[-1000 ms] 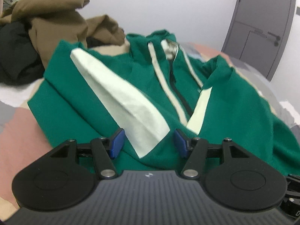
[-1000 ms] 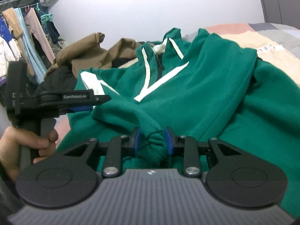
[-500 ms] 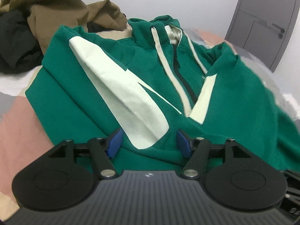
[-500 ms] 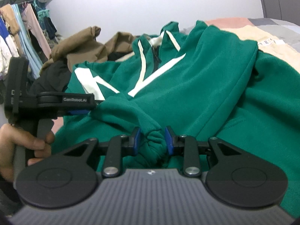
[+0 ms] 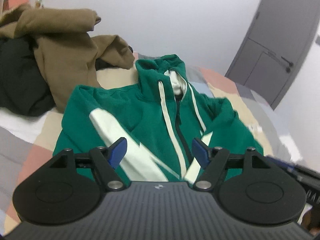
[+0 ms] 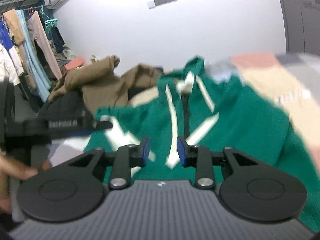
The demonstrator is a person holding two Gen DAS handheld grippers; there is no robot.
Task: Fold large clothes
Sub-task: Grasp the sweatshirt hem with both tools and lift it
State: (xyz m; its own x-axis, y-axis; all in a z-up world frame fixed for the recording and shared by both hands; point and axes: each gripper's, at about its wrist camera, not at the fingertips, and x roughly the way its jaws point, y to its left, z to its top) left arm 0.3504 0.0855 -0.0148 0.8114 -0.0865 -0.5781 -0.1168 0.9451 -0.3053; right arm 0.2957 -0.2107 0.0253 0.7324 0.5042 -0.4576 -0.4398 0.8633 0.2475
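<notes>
Both your grippers have lifted clear of the green hoodie [image 5: 144,116], left gripper [image 5: 159,153] jaws just spreading wider, right gripper [image 6: 162,151] jaws parted and empty, leaving it sleeves-folded on the bed [image 5: 224,80].

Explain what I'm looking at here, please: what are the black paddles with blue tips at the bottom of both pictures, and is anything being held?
Each picture comes from a camera mounted on a hand-held gripper, looking forward along its two fingers. A person carries one in each hand; there is no robot arm.

The left view shows the left gripper. Its blue pads stand wide apart and have just been opening, with nothing between them. The right view shows the right gripper, its jaws narrower but also empty. At that picture's left edge you see the left gripper from the side, and the hand that carries it.

Below both lies a green hoodie with white stripes, spread on a patchwork bed. Behind it sits a pile of brown clothes over black clothes. The right view is blurred.
</notes>
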